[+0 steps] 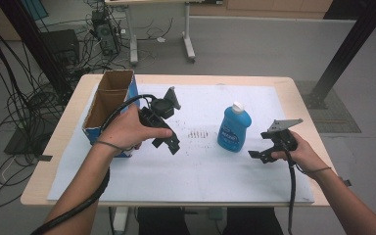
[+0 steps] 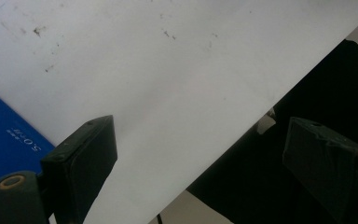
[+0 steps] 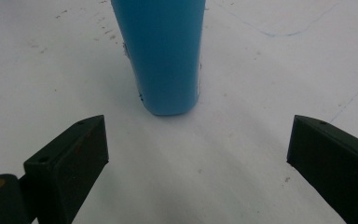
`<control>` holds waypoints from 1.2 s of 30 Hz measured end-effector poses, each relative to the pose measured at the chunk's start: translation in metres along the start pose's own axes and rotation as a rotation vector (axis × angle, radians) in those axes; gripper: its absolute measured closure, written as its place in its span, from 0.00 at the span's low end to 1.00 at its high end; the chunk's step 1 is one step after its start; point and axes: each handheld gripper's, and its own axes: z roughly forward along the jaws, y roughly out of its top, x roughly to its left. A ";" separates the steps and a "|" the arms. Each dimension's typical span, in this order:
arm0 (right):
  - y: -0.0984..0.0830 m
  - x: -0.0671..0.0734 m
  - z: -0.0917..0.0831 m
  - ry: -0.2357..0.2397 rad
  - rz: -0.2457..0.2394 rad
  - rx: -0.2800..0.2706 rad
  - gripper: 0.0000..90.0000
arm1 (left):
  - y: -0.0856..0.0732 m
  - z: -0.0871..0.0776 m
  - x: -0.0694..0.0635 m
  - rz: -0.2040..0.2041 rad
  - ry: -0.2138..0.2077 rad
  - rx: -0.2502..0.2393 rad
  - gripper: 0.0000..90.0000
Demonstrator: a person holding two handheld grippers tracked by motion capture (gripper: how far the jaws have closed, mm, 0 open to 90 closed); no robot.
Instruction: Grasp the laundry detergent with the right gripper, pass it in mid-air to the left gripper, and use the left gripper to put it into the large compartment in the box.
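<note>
Forearms and hands enter from the bottom edge of the high view, each hand carrying a black two-jaw gripper.

Right gripper (image 1: 258,155): lower right of centre in the high view, held just above the sheet, jaws pointing toward frame left. Jaws stand wide apart with nothing between them; in the right gripper view (image 3: 198,154) they rise from the two bottom corners. Grey three-cornered plate on top, cable trailing down to the bottom edge.

Blue bottle (image 1: 234,129): upright on the sheet, right of centre in the high view, white cap on top, printed label on its front. Just beside the right gripper, apart from it. In the right gripper view (image 3: 161,51) its lower body stands at upper centre, ahead of the open jaws, not touched.

Left gripper (image 1: 172,145): left of centre in the high view, tilted down toward the sheet. Jaws apart and holding nothing; in the left gripper view (image 2: 198,158) they frame bare white sheet and a dark shape at lower right.

White sheet (image 1: 196,169): covers most of the tabletop (image 1: 44,171), with faint dark scuffs near its middle.

Cardboard box (image 1: 108,98): open-topped, blue-sided, two compartments, at the left of the sheet, behind the left hand (image 1: 127,129).
</note>
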 end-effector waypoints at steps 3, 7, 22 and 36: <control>-0.001 0.000 0.001 0.011 0.010 -0.018 0.05 | -0.001 0.000 0.000 -0.003 -0.001 -0.004 0.11; -0.003 0.001 0.002 0.007 -0.007 -0.045 0.05 | -0.001 0.001 0.001 -0.010 -0.002 -0.004 0.11; -0.010 0.001 0.011 0.029 -0.001 -0.146 0.05 | -0.003 -0.002 -0.001 -0.022 0.007 -0.012 0.11; -0.023 0.001 0.020 0.019 -0.004 -0.209 0.05 | -0.004 0.000 -0.001 -0.031 0.011 -0.005 0.11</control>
